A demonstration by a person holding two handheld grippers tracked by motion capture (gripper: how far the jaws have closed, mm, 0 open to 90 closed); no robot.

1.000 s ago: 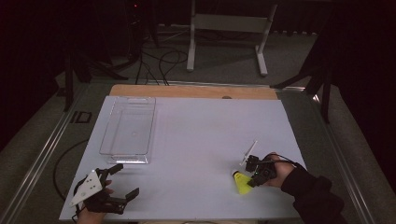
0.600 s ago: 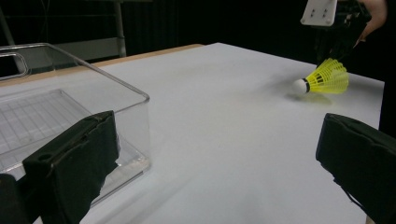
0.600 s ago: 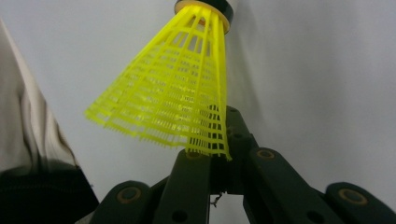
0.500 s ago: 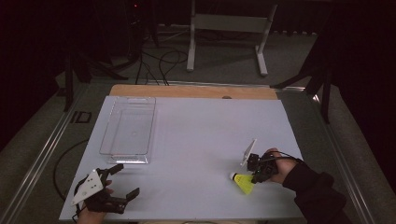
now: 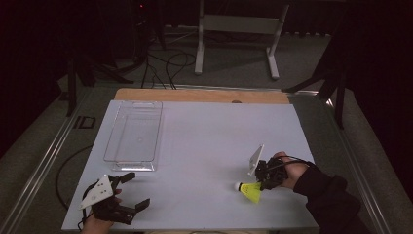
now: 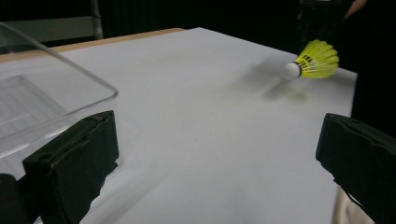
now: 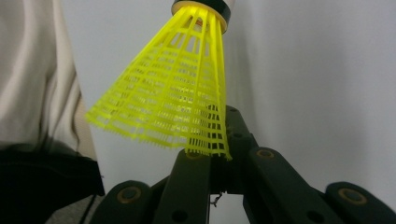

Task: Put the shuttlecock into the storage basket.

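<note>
We start with the table, its white surface carrying everything. On its far left sits a clear plastic tray, empty and open-topped, which we judge to be the likely destination. Near the front left edge our left claw rests with its jaws spread wide and nothing between them, apparently waiting. At the front right, our right claw is clamped on the rim of the shuttlecock, holding it just above the table with the cork end pointing left. The shuttlecock has a bright yellow lattice skirt, a black band and a white cork tip.
</note>
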